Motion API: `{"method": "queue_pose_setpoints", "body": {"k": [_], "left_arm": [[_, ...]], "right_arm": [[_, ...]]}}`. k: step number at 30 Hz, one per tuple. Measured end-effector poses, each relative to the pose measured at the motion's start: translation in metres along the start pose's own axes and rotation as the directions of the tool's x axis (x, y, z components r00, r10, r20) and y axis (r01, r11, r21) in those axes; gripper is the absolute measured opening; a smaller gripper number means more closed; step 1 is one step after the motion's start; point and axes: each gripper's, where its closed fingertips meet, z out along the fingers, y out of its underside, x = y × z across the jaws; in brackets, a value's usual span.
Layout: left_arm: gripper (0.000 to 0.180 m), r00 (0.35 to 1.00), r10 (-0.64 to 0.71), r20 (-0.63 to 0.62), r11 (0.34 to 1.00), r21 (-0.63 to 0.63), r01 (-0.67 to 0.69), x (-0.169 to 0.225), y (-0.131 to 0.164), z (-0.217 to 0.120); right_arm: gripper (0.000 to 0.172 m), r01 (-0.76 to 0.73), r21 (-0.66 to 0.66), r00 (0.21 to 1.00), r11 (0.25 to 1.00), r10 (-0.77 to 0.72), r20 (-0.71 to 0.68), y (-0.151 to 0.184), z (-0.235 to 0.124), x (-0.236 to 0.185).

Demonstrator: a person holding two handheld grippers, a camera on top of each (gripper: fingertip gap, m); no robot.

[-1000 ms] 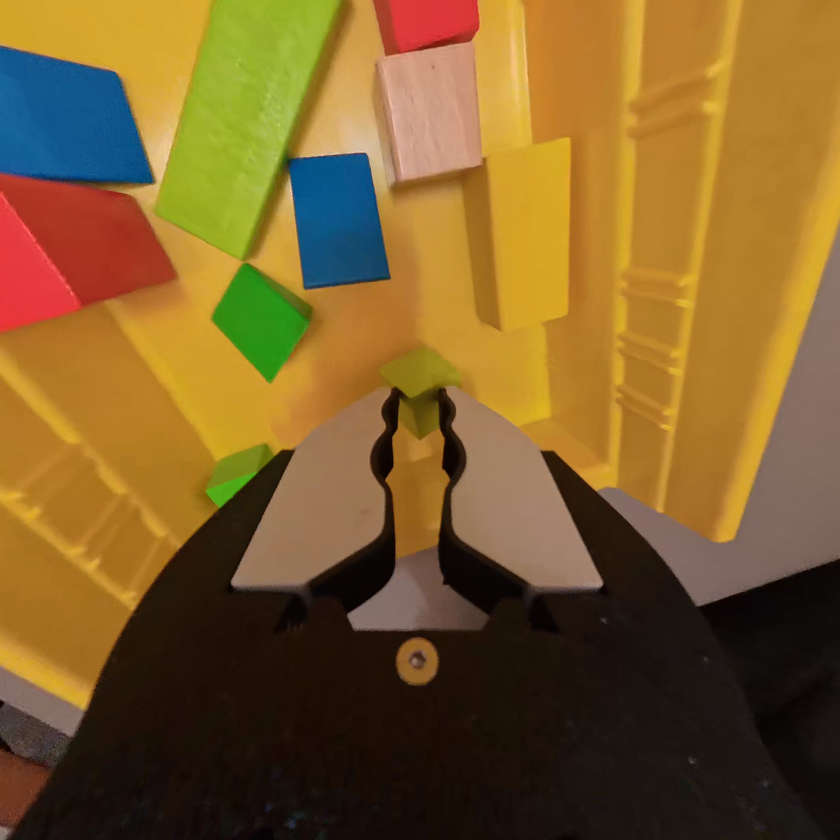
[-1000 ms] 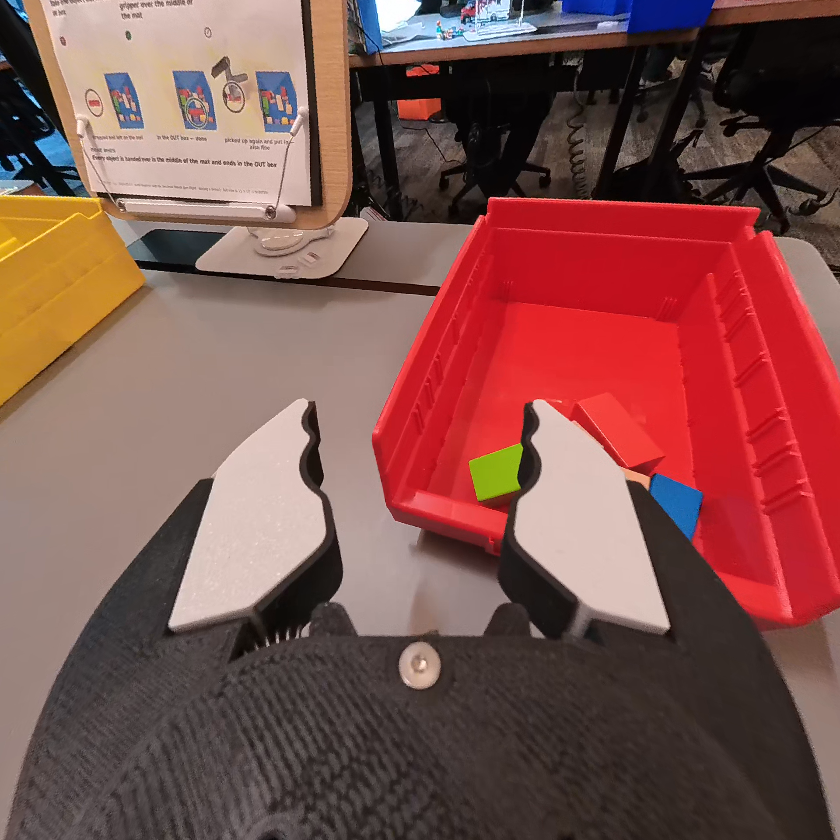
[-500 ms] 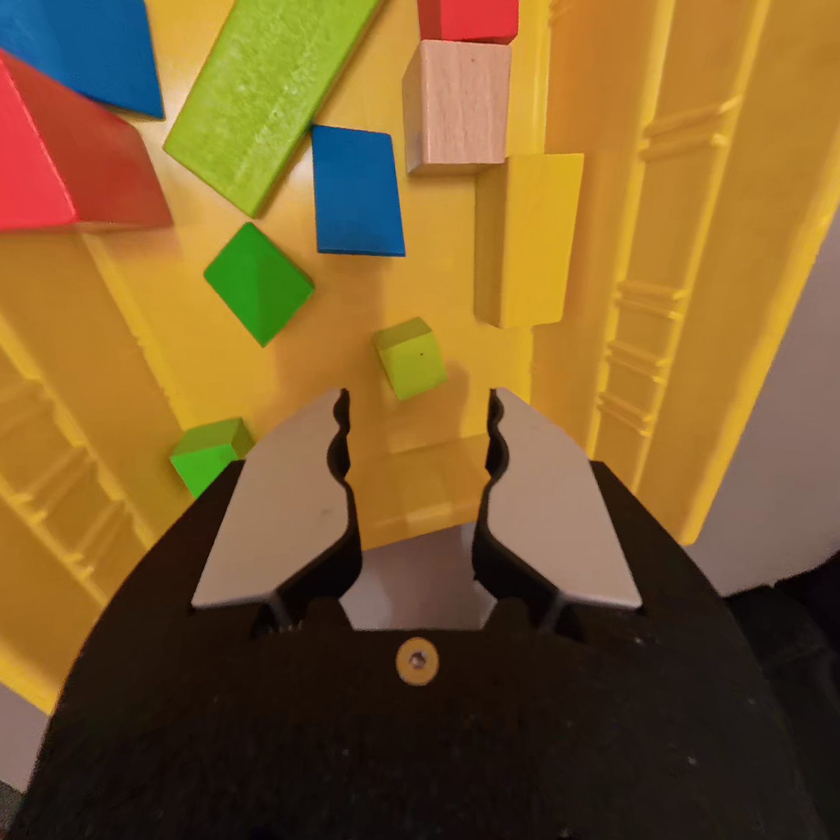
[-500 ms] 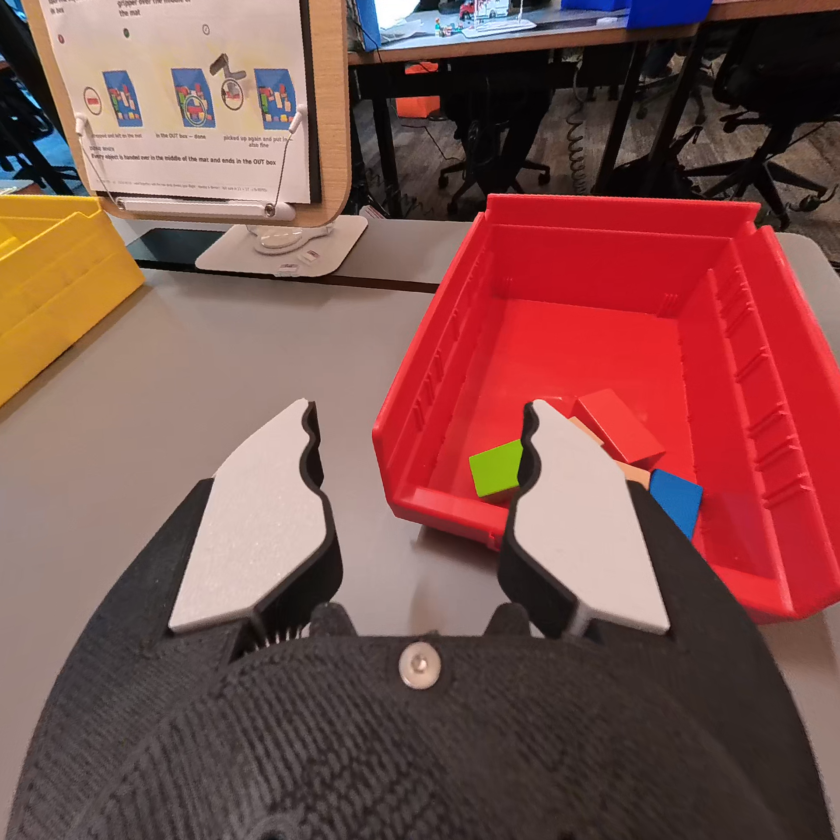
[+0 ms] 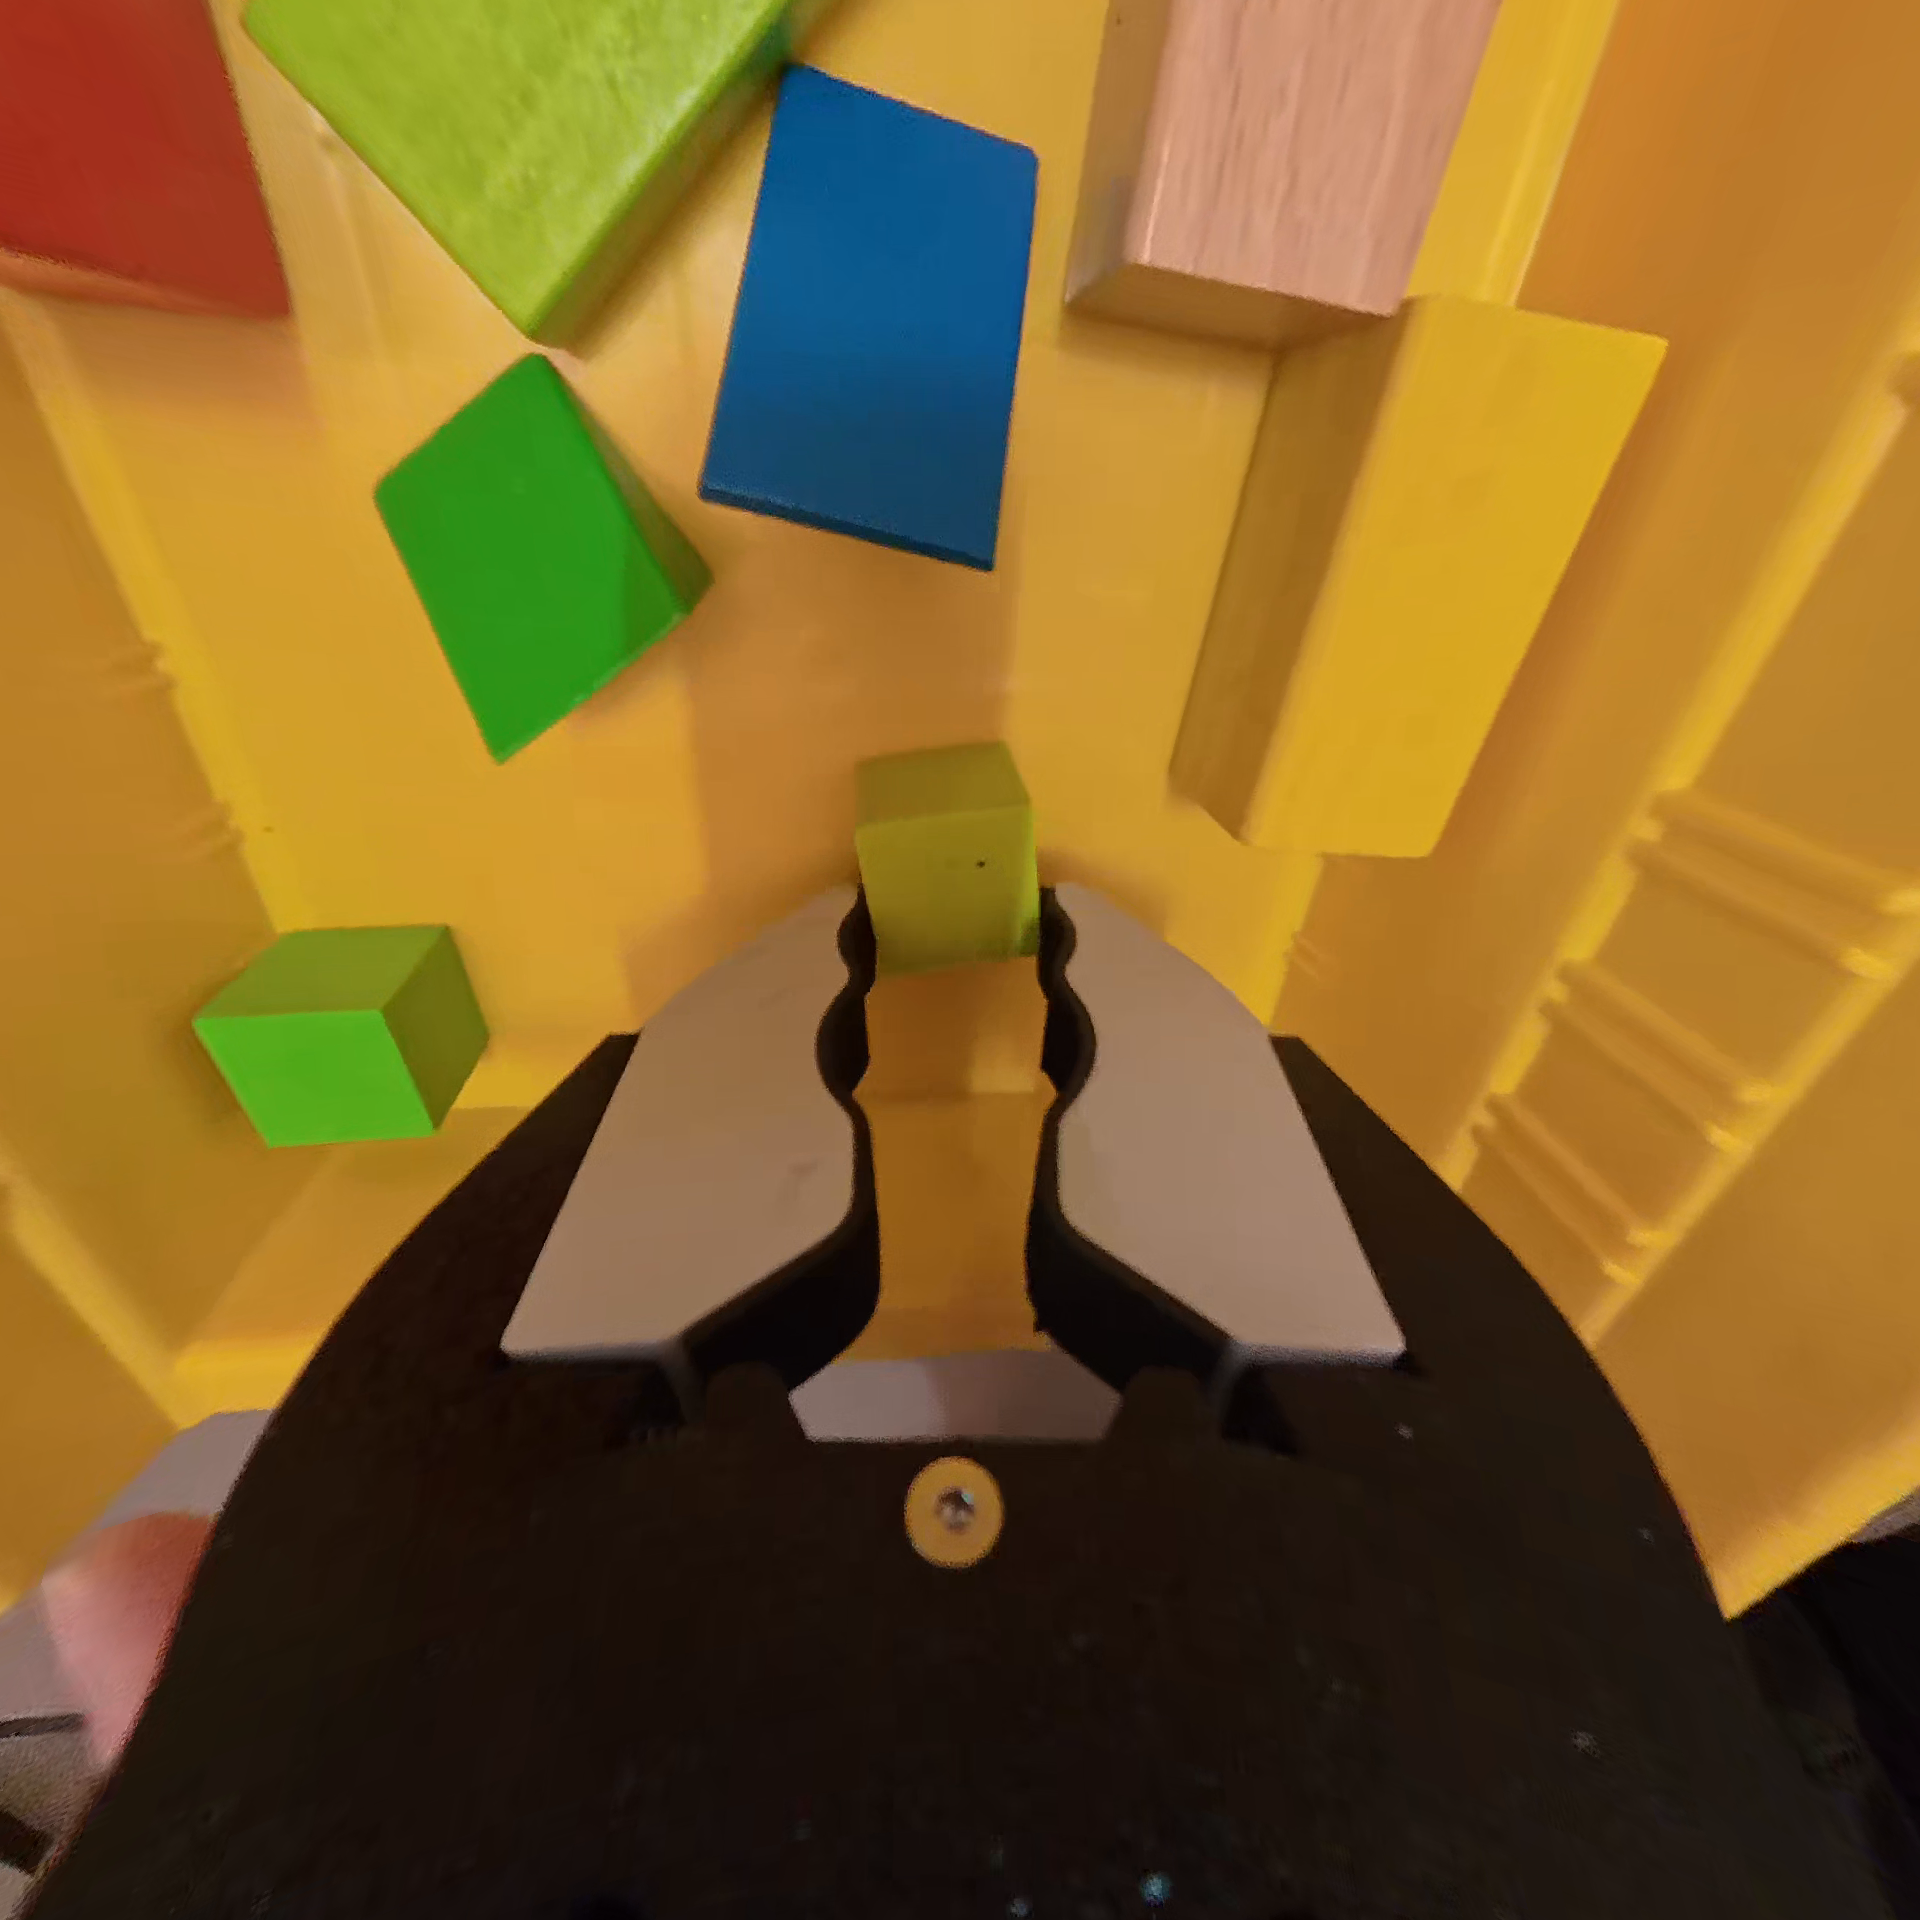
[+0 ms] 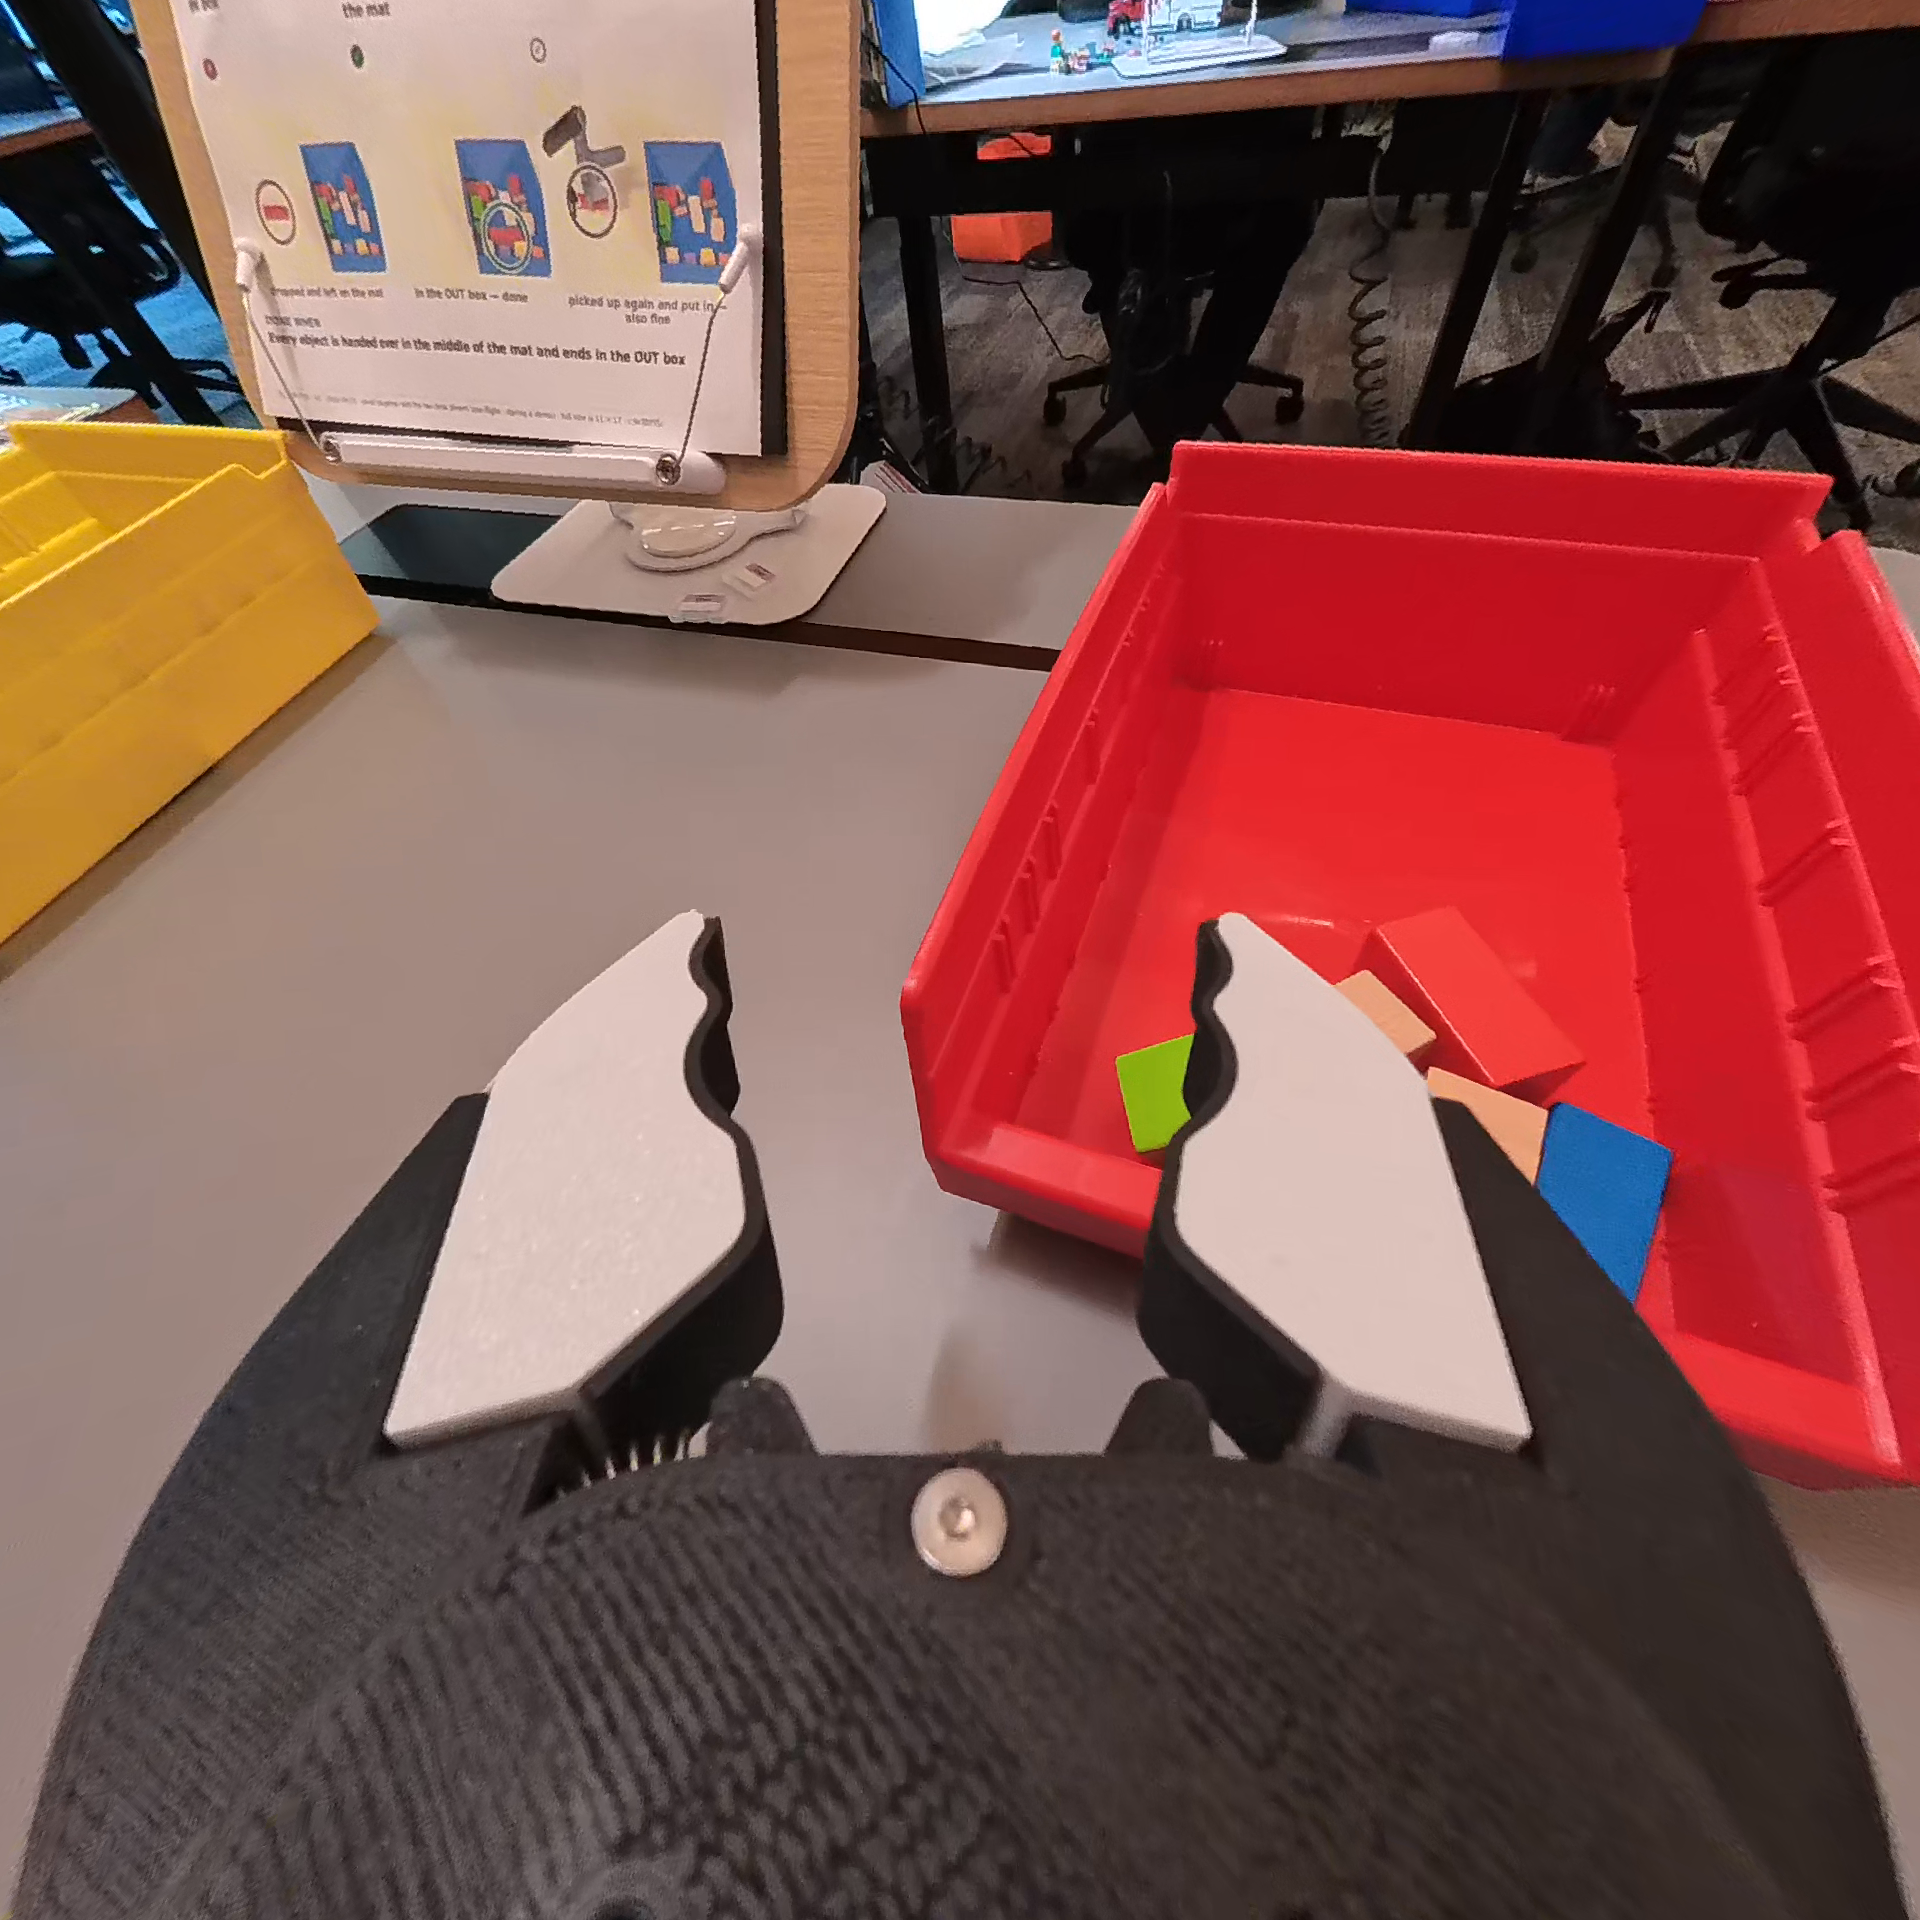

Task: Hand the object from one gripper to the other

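Half a second ago the left gripper point(image 5: 951, 914) stood wide and short of the small lime-green cube point(image 5: 948, 857); now its fingertips point(image 5: 821, 940) clamp that cube on both sides inside the yellow bin point(image 5: 1714, 727). Nearest the cube, up and to its right, lies a yellow block point(image 5: 1423, 582); above it a blue block point(image 5: 883, 312); to its left a green wedge point(image 5: 530, 551). Away from the cube, the right gripper point(image 6: 961, 997) hangs wide apart and bare over the grey table point(image 6: 520, 831), unmoved beside the red bin point(image 6: 1455, 582).

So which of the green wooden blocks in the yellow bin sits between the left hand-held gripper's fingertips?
The small olive-green wooden cube, nearest the fingertips; the brighter green blocks lie off to the left.
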Motion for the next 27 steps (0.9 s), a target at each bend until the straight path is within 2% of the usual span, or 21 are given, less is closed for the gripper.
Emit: {"method": "queue_pose_setpoints", "body": {"k": [6, 8, 10, 12, 14, 16, 18, 20, 23, 25, 27], "left_arm": [[0.027, 0.993, 0.116, -0.029, 0.989, 0.094, -0.113, 0.0, -0.004, -0.016], [0.027, 0.978, 0.189, -0.083, 0.967, 0.191, -0.171, 0.009, -0.007, -0.036], [0.027, 0.921, 0.329, -0.21, 0.905, 0.349, -0.244, 0.038, -0.007, -0.064], [0.027, 0.804, 0.496, -0.328, 0.8, 0.532, -0.277, 0.076, -0.001, -0.101], [0.027, 0.634, 0.67, -0.386, 0.674, 0.674, -0.302, 0.115, 0.018, -0.136], [0.027, 0.459, 0.818, -0.348, 0.513, 0.802, -0.306, 0.149, 0.042, -0.165], [0.027, 0.3, 0.916, -0.265, 0.353, 0.889, -0.292, 0.18, 0.067, -0.184], [0.027, 0.175, 0.964, -0.202, 0.244, 0.931, -0.27, 0.206, 0.091, -0.192], [0.027, 0.038, 0.985, -0.169, 0.173, 0.95, -0.258, 0.235, 0.117, -0.191], [0.027, -0.018, 0.986, -0.165, 0.155, 0.954, -0.255, 0.247, 0.128, -0.188], [0.028, -0.063, 0.982, -0.177, 0.156, 0.955, -0.251, 0.254, 0.137, -0.186]], "right_arm": [[0.086, -0.004, -0.001, 1.0, 1.0, 0.004, 0.018, 0.0, 0.001, -0.004], [0.085, 0.003, 0.005, 0.999, 1.0, -0.003, 0.035, -0.002, 0.002, -0.009], [0.085, 0.013, 0.022, 0.997, 1.0, -0.014, 0.074, -0.006, 0.003, -0.02], [0.085, 0.034, 0.051, 0.987, 0.998, -0.041, 0.154, -0.012, 0.006, -0.04], [0.084, 0.04, 0.093, 0.958, 0.995, -0.065, 0.279, -0.021, 0.008, -0.07], [0.085, 0.004, 0.142, 0.896, 0.99, -0.066, 0.439, -0.031, 0.007, -0.109], [0.084, -0.062, 0.189, 0.779, 0.98, -0.071, 0.623, -0.043, -0.003, -0.157], [0.087, -0.116, 0.209, 0.651, 0.971, -0.084, 0.754, -0.053, -0.014, -0.2], [0.081, -0.134, 0.227, 0.509, 0.965, -0.129, 0.851, -0.06, -0.025, -0.251], [0.067, -0.113, 0.254, 0.453, 0.961, -0.178, 0.873, -0.063, -0.028, -0.272], [0.063, -0.077, 0.269, 0.412, 0.96, -0.215, 0.885, -0.061, -0.03, -0.286]]}}
